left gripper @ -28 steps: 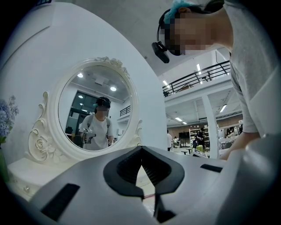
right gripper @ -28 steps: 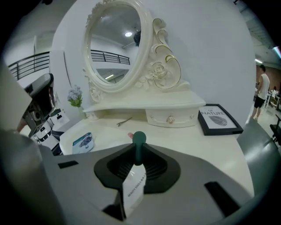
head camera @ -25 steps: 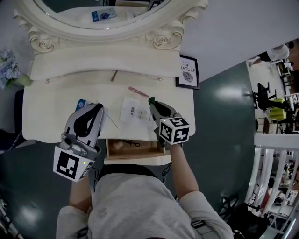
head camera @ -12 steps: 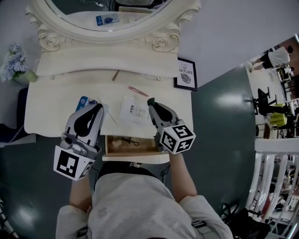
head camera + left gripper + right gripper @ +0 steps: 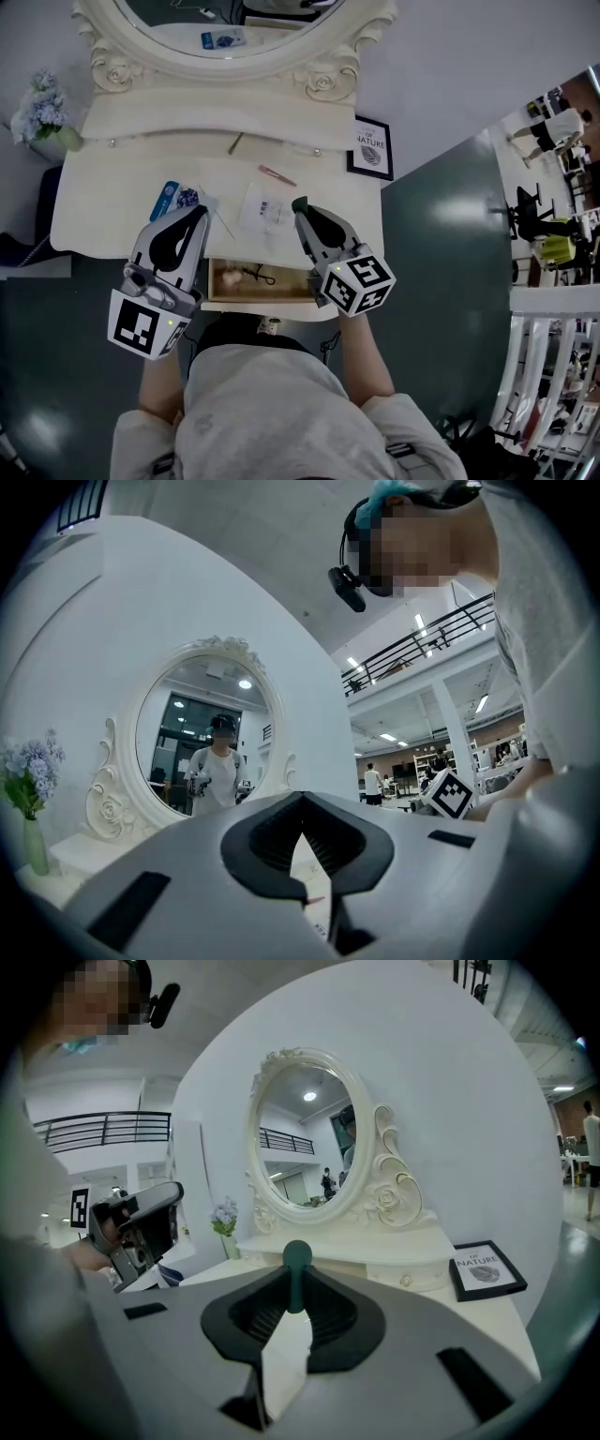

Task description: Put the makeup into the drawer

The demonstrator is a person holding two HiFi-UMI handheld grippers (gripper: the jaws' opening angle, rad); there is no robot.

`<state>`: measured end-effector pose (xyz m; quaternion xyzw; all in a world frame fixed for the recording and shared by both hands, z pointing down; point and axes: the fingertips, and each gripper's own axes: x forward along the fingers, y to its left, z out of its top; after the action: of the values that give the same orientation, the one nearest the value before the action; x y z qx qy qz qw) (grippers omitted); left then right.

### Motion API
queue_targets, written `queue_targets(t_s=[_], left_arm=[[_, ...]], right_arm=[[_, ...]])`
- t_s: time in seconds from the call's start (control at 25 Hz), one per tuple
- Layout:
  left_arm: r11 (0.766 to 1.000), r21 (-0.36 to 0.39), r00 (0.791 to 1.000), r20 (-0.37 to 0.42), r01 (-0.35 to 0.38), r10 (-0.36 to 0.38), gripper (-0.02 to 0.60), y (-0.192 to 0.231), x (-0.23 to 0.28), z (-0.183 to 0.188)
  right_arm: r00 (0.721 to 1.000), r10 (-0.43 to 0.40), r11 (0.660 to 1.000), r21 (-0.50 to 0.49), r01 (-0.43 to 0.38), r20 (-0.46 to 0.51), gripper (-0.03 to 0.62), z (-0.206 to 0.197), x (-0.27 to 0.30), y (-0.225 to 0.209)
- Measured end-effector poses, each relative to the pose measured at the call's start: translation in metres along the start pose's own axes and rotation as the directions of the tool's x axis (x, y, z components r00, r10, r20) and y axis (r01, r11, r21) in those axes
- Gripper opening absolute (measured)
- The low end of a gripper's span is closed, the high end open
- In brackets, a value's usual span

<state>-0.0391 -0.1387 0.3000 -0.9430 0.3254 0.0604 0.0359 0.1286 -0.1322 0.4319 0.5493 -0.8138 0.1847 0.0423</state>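
Green-tipped makeup stick is seen in the head view, pinched by the right gripper just behind the open drawer. In the right gripper view it is clamped upright, so it should be lowered into the drawer before release. In the left gripper view, the left gripper is pressed together, empty

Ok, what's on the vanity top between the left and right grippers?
In the head view, a white packet lies between the left gripper and the right gripper, which grips a green makeup stick; a thin stick lies just left of the packet.
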Motion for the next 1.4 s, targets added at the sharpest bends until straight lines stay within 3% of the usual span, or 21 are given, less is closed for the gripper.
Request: queue_targets(t_s=[0.64, 1.08, 1.4], left_arm=[[0.999, 0.016, 0.999, 0.022, -0.049, 0.049, 0.014, -0.023, -0.037, 0.017], [0.995, 0.012, 0.995, 0.019, -0.098, 0.098, 0.014, -0.029, -0.064, 0.018], [0.993, 0.008, 0.993, 0.007, -0.121, 0.121, 0.014, -0.030, -0.077, 0.015]], right_arm=[[0.992, 0.129, 0.990, -0.056, -0.129, -0.009, 0.055, -0.014, -0.027, 0.049], [0.972, 0.189, 0.978, -0.062, -0.199, -0.138, 0.054, -0.071, -0.033, 0.070], [0.940, 0.192, 0.972, -0.078, -0.223, -0.283, 0.054, -0.127, -0.030, 0.073]])
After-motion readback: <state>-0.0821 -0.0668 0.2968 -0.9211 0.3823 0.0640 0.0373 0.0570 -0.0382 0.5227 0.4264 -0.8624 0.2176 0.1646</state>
